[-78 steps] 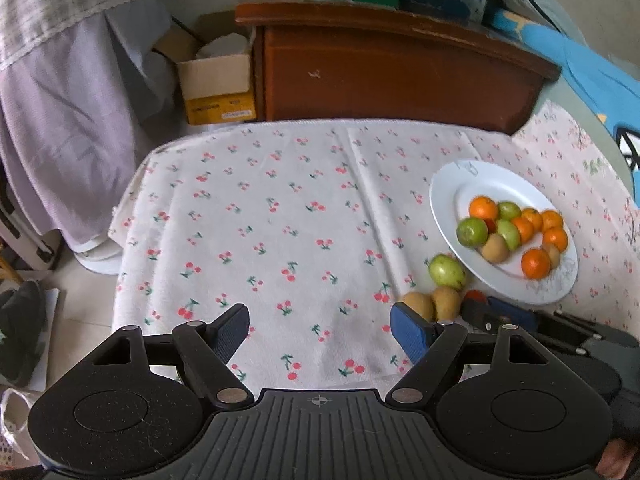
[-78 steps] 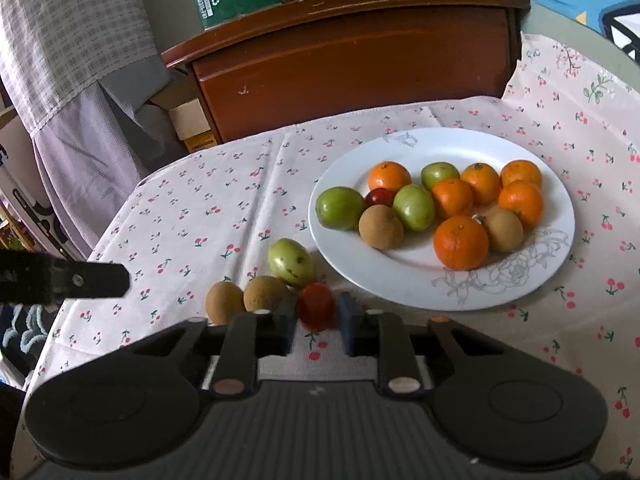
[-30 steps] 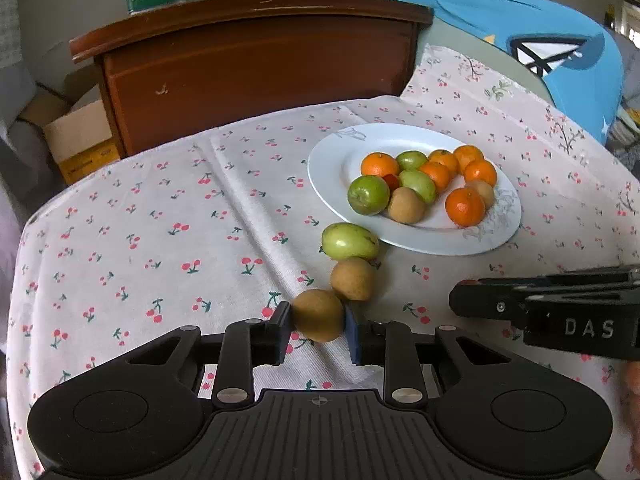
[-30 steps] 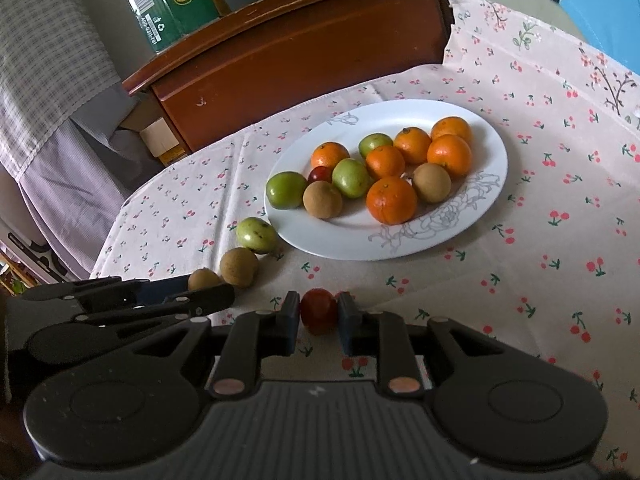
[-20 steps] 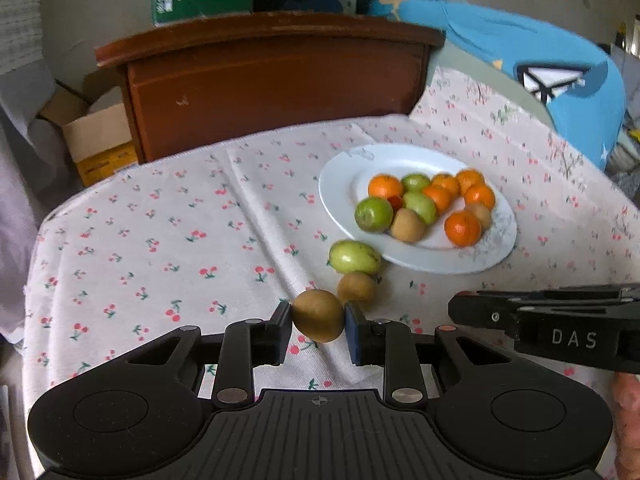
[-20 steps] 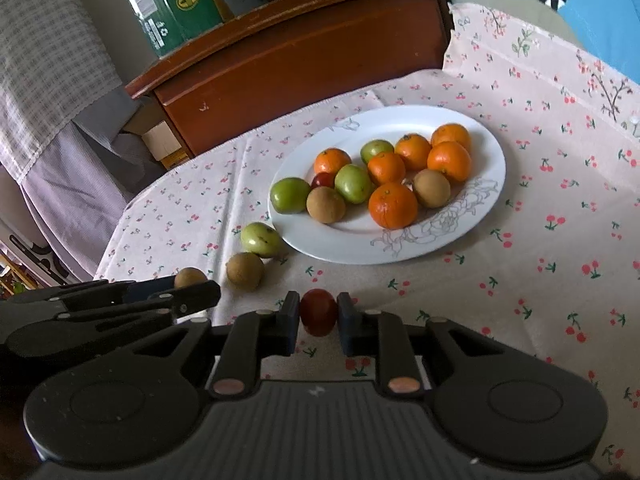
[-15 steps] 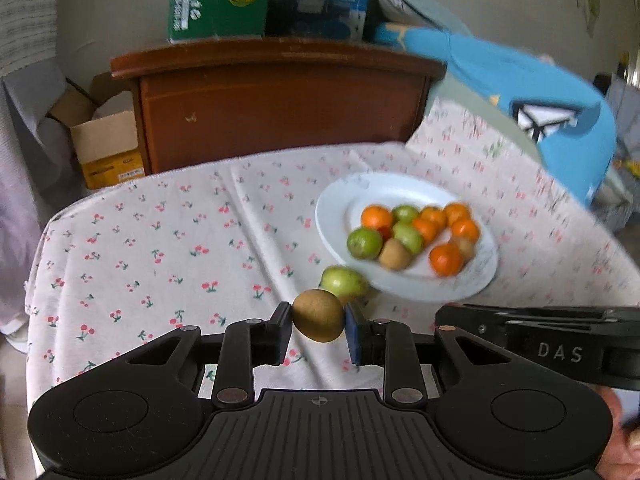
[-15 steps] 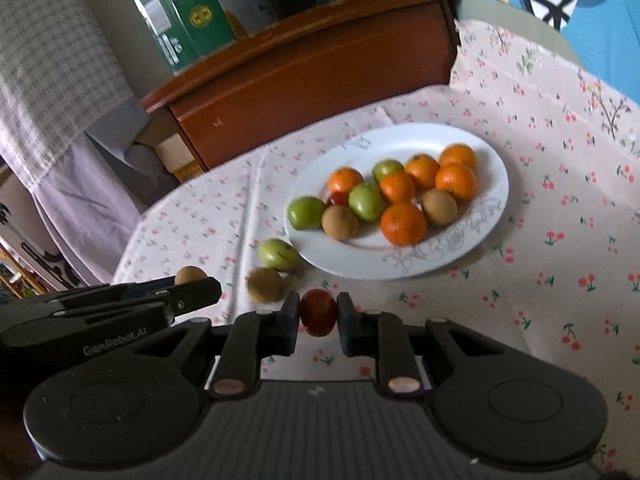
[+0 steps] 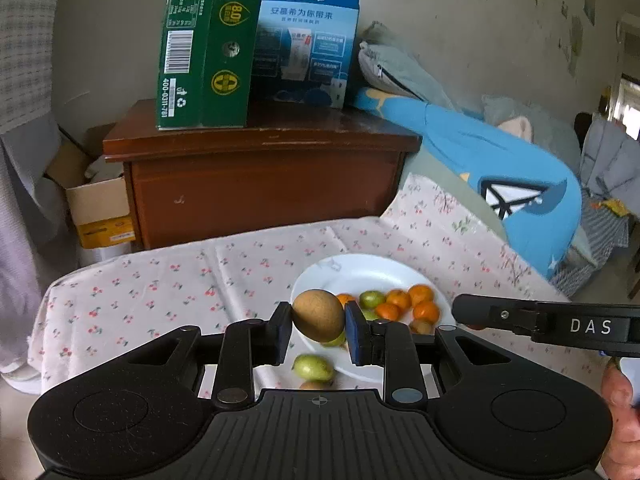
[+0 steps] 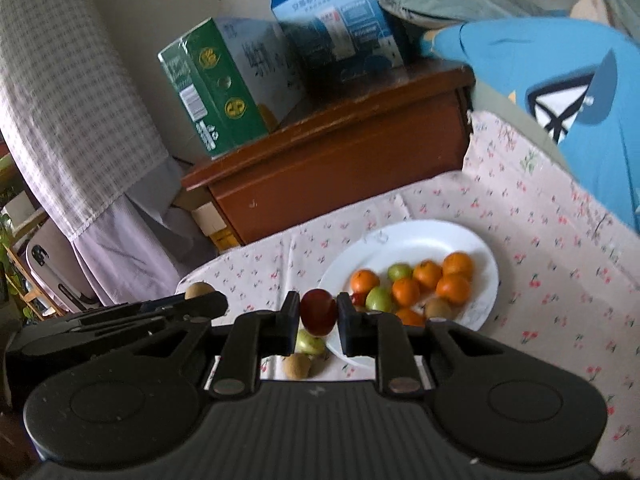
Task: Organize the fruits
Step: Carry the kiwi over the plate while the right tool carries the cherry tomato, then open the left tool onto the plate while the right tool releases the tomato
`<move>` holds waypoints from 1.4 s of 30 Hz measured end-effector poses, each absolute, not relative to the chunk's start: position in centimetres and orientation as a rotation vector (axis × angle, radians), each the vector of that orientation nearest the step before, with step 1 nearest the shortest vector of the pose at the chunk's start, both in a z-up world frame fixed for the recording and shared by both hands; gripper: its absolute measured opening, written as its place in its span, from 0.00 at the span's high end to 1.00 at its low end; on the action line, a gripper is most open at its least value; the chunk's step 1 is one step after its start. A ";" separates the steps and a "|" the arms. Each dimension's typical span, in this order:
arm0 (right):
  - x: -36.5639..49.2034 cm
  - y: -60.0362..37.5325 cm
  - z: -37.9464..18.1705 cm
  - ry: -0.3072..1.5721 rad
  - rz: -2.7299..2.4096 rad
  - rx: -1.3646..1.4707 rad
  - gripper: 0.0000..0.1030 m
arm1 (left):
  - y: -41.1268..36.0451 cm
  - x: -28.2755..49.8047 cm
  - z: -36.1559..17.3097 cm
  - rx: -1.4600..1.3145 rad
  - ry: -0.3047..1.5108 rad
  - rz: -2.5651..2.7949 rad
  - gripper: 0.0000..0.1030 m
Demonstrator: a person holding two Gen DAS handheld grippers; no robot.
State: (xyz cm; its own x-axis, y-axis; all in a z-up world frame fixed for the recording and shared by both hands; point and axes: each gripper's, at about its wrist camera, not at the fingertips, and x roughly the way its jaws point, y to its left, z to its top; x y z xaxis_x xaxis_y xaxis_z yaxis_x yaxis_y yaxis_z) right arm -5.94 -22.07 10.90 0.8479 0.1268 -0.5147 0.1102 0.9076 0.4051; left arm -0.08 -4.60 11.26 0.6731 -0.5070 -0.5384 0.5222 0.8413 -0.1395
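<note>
Cherry-print cloth point(image 9: 160, 280) covers the surface under both tools. Nearest in the left wrist view, the left tool point(image 9: 318, 326) is nearly closed, its 2 blue pads clamped on a brown fruit point(image 9: 319, 314) held in the air above the cloth. Below it on the cloth lie a green fruit point(image 9: 313, 367) and, just nearer, a second brown one point(image 9: 314, 385), mostly hidden by the tool body. In the right wrist view the right tool point(image 10: 319, 316) is closed about as far on a small red fruit point(image 10: 318, 311), also lifted clear of the surface. Past both tools sits a white plate point(image 10: 416, 240) with oranges point(image 10: 452, 289), green fruits point(image 10: 379, 298) and a brown one point(image 10: 438, 307) piled toward its near side. Beyond the surface stands a wooden cabinet point(image 9: 260, 184) bearing a green box point(image 9: 204, 52) and a blue box point(image 9: 308, 40). Right of it lies blue bedding point(image 9: 500, 168).
</note>
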 end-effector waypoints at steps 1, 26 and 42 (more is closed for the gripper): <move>-5.8 -22.4 11.0 0.561 0.007 0.443 0.81 | -4.7 0.2 11.3 0.022 0.602 -0.585 0.75; 2.7 -29.2 7.2 0.615 -0.091 0.677 0.81 | -10.3 9.0 7.6 -0.014 0.760 -0.581 0.75; 5.0 -30.2 4.7 0.652 -0.150 0.705 0.76 | -12.9 10.0 5.8 0.035 0.783 -0.605 0.73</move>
State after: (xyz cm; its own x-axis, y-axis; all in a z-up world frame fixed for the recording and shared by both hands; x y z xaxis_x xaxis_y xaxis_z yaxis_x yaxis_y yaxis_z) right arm 4.98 -30.21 4.73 0.7934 0.0849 -0.6028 0.3395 0.7602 0.5539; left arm 9.95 -12.88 5.84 0.5492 -0.4979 -0.6712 0.5232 0.8311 -0.1884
